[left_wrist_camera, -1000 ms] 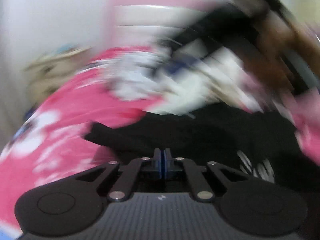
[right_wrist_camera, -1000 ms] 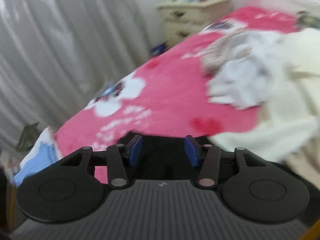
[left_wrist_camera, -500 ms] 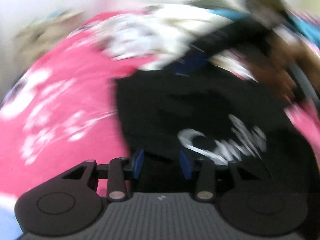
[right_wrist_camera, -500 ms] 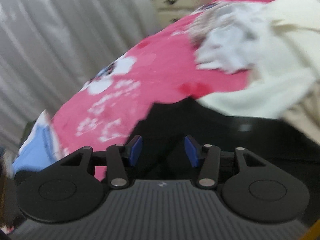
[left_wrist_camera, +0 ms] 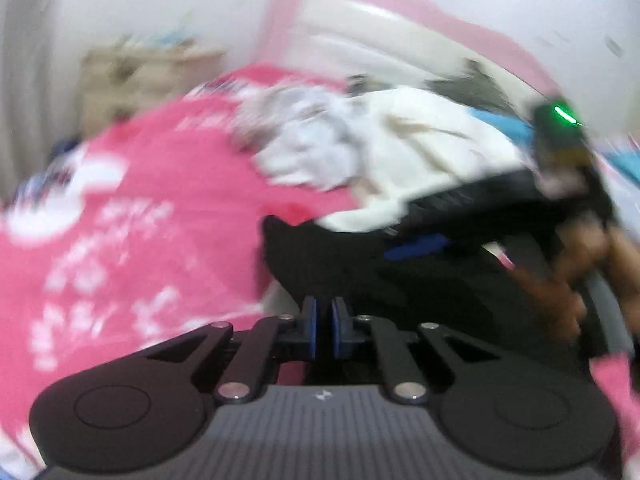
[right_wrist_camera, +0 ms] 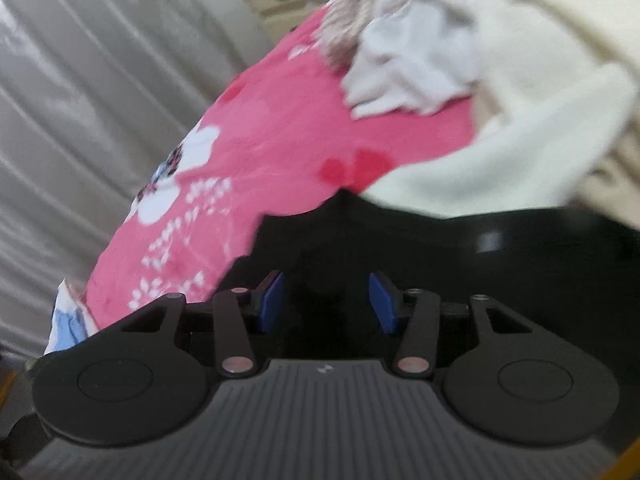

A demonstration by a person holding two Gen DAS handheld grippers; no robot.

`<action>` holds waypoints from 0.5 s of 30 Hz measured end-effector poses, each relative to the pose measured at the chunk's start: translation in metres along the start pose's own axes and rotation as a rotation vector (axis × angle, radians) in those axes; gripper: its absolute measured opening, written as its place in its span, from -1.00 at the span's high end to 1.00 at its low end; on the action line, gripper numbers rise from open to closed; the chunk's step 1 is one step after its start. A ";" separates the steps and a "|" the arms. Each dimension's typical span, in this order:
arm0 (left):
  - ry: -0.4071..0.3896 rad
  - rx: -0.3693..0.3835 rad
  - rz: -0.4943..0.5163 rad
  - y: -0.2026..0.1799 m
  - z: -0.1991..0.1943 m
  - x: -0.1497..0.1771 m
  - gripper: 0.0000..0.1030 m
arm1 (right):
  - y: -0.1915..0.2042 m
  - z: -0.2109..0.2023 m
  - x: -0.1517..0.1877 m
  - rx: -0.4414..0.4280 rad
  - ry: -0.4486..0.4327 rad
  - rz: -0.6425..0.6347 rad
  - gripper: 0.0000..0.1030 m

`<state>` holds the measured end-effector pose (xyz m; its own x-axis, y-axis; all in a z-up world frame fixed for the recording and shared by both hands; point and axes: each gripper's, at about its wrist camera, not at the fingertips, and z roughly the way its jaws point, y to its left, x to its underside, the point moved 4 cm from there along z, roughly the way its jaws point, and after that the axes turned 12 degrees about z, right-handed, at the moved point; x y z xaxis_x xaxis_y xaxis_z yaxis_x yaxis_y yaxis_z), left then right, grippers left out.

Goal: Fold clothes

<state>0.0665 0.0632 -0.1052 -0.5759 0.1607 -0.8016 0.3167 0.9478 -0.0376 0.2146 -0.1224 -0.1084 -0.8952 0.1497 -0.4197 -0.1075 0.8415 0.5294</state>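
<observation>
Left jaws nearly closed over black garment, right jaws apart above it.

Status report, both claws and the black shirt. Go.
Left claw nearly shut, grip unclear. Right claw open, over black shirt. White sweater overlaps shirt's far edge.

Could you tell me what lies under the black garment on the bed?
The black garment lies on the pink patterned bedspread. A cream fleece garment overlaps its far edge. Anything else beneath it is covered.
</observation>
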 end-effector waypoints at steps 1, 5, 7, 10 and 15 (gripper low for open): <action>-0.008 -0.022 0.095 -0.017 -0.003 0.000 0.84 | -0.006 -0.007 -0.002 0.002 -0.019 0.007 0.10; -0.039 -0.092 0.450 -0.076 -0.001 0.016 0.81 | -0.025 -0.027 -0.007 0.034 -0.070 0.018 0.10; -0.016 -0.090 0.602 -0.103 0.009 0.034 0.74 | -0.032 -0.032 -0.005 0.051 -0.076 0.014 0.10; 0.004 -0.054 0.680 -0.118 0.017 0.048 0.64 | -0.037 -0.036 0.000 0.066 -0.067 -0.002 0.10; 0.019 -0.033 0.706 -0.125 0.023 0.056 0.54 | -0.019 -0.031 0.012 0.046 -0.006 -0.110 0.10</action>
<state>0.0119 -0.0525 -0.1596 -0.2540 0.7448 -0.6171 0.5966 0.6228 0.5061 0.1928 -0.1525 -0.1002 -0.8762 0.0579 -0.4784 -0.1855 0.8758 0.4457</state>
